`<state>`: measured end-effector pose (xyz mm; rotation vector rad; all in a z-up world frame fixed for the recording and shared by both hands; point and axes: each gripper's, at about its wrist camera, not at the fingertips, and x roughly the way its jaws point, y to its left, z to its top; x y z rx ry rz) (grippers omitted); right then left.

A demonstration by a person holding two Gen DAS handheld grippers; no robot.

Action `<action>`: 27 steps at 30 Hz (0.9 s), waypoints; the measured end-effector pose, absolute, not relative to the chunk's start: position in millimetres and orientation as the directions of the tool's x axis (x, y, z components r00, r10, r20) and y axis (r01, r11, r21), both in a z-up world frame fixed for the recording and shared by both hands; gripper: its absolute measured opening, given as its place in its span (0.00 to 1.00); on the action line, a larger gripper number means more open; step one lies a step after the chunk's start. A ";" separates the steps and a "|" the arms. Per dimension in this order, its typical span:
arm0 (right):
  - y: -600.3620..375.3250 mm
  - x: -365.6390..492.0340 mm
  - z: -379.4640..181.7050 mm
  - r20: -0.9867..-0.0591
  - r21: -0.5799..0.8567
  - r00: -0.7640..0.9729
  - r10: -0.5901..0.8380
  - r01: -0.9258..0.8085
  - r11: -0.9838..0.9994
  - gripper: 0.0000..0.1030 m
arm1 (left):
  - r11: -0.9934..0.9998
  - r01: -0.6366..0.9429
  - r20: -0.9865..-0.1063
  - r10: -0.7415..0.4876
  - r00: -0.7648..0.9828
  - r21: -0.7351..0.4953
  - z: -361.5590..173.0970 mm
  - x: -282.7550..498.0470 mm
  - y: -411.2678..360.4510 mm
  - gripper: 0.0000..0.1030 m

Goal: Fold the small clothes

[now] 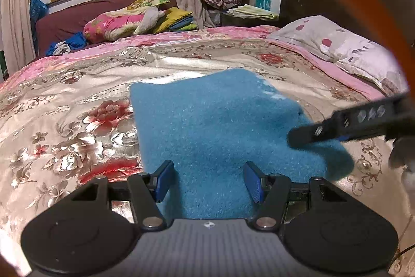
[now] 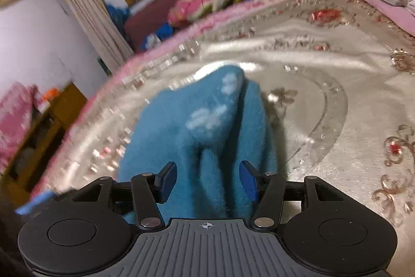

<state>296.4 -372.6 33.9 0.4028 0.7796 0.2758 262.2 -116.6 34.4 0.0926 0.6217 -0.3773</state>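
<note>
A blue fuzzy cloth (image 1: 220, 126) lies flat on the floral bedspread (image 1: 64, 121). My left gripper (image 1: 208, 179) is open over its near edge, blue pads apart, holding nothing. The right gripper's black finger (image 1: 337, 126) reaches in from the right over the cloth's right side. In the right wrist view the same cloth (image 2: 207, 126), with white marks, is bunched and raised in folds between the open jaws of my right gripper (image 2: 207, 179); the pads do not press on it.
A spotted pillow (image 1: 337, 43) lies at the bed's far right by the dark headboard. Piled bedding (image 1: 124, 20) sits on a maroon sofa beyond the bed, under a window. A wooden cabinet (image 2: 39, 136) stands left of the bed.
</note>
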 end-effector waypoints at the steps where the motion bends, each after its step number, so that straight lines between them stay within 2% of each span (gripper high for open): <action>1: -369.9 297.7 29.2 -0.628 0.448 0.670 0.396 -0.106 0.888 0.50 | 0.928 0.372 -0.583 -0.320 0.747 -0.032 35.1 263.5 -116.7 0.61; 3: -365.8 298.8 26.3 -0.629 0.476 0.643 0.438 -0.127 0.870 0.12 | 0.928 0.370 -0.572 -0.327 0.752 -0.043 38.3 264.6 -116.4 0.61; 5: -365.9 293.6 36.6 -0.608 0.463 0.666 0.433 -0.146 0.874 0.11 | 0.925 0.374 -0.545 -0.347 0.763 -0.065 43.6 263.1 -114.5 0.61; 7: -378.2 288.0 54.5 -0.542 0.497 0.711 0.448 -0.158 0.853 0.10 | 0.924 0.373 -0.521 -0.359 0.774 -0.082 47.4 262.5 -113.2 0.62; 10: -393.4 283.9 63.5 -0.484 0.519 0.777 0.402 -0.115 0.847 0.09 | 0.930 0.359 -0.538 -0.345 0.769 -0.083 39.4 269.8 -116.1 0.63; 12: -401.6 287.6 41.9 -0.520 0.532 0.776 0.357 -0.033 0.846 0.09 | 0.934 0.351 -0.582 -0.323 0.746 -0.069 25.7 278.5 -119.1 0.64; 14: -403.8 294.4 9.5 -0.606 0.512 0.728 0.321 0.048 0.858 0.09 | 0.933 0.344 -0.606 -0.332 0.723 -0.101 15.5 282.6 -116.8 0.65; 17: -406.7 289.1 -0.7 -0.598 0.538 0.733 0.326 0.065 0.841 0.09 | 0.933 0.323 -0.604 -0.350 0.716 -0.158 16.0 283.1 -108.7 0.66; 19: -404.1 287.8 10.2 -0.604 0.511 0.735 0.308 0.060 0.858 0.13 | 0.933 0.320 -0.594 -0.352 0.723 -0.163 19.2 280.7 -105.6 0.66; 20: -398.7 285.9 19.2 -0.608 0.468 0.742 0.283 0.047 0.883 0.22 | 0.934 0.320 -0.586 -0.349 0.731 -0.158 21.1 279.2 -104.6 0.66; 22: -388.5 280.4 34.2 -0.599 0.380 0.769 0.222 0.029 0.925 0.31 | 0.936 0.313 -0.576 -0.347 0.740 -0.162 23.6 278.6 -101.9 0.66; 24: -378.0 278.7 43.5 -0.572 0.313 0.798 0.189 0.000 0.950 0.68 | 0.935 0.304 -0.581 -0.352 0.734 -0.183 23.3 282.0 -100.0 0.66; 25: -372.5 281.9 43.3 -0.567 0.278 0.805 0.174 -0.012 0.961 0.72 | 0.934 0.298 -0.587 -0.357 0.726 -0.198 21.8 284.2 -99.8 0.66; 27: -368.6 287.7 39.3 -0.591 0.226 0.795 0.137 0.000 0.974 0.73 | 0.928 0.294 -0.598 -0.372 0.710 -0.227 18.7 288.1 -100.1 0.70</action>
